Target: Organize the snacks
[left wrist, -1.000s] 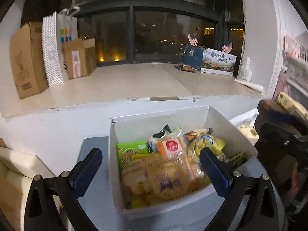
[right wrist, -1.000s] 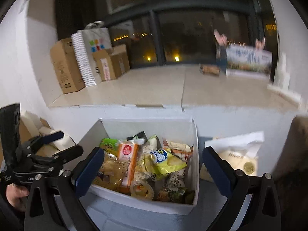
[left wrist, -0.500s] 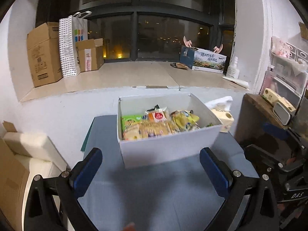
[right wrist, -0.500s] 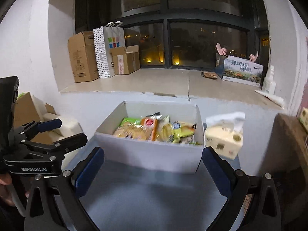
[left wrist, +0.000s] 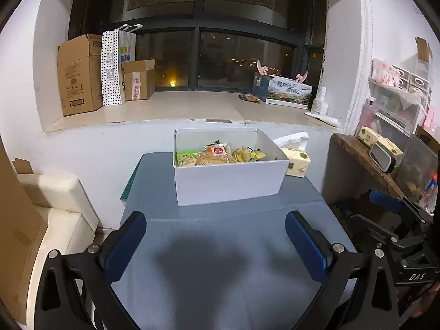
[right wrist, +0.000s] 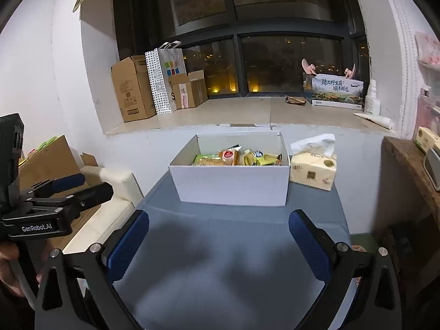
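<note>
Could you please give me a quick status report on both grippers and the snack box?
Left gripper open, empty. Right gripper open, empty. White box full of snacks, upright on table. Nothing in the way.

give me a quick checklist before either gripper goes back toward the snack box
1. Left gripper open and empty: ok.
2. Right gripper open and empty: ok.
3. White box upright on the blue table, top open: ok.
4. Bare table between grippers and box, nothing in the way: ok.
5. Snack packets all inside the box, none loose on the table: ok in both views; the floor of the box is hidden, so how deep they are stacked: cannot tell.
6. Tissue pack close beside the box's right wall, could be bumped on a right-side approach: not ok.
</note>
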`<state>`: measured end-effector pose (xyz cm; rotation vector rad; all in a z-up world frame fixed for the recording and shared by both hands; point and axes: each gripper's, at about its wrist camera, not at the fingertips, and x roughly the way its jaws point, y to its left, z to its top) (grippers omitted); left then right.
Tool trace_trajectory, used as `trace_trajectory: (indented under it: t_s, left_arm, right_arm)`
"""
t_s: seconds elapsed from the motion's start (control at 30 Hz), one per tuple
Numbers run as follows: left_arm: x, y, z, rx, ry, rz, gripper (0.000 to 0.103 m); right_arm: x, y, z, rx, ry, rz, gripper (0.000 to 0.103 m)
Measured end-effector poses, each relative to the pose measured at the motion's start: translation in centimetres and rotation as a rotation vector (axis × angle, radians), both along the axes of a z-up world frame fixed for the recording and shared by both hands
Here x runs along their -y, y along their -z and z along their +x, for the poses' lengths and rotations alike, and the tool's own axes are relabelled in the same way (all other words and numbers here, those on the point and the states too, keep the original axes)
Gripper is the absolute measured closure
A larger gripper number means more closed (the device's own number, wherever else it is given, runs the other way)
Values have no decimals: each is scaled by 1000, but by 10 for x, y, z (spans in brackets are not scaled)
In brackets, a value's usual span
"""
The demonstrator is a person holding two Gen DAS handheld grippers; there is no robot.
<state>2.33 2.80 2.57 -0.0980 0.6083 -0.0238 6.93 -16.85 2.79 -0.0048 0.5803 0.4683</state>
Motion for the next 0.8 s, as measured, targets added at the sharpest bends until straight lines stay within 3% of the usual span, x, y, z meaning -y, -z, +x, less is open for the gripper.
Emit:
trace_trajectory:
  t_s: [0.1, 0.27, 0.8]
  left_arm:
    - [3, -1, -14, -1, 32, -36, 0]
    - [11, -6, -32, 19, 29, -14, 0]
    - [17, -7, -32, 24, 37, 4, 0]
  right_arm:
    - [5, 0, -16, -3, -16, 6, 0]
    - [14, 1, -30, -15, -6, 33, 0]
    - [22, -10, -41, 19, 15, 28, 0]
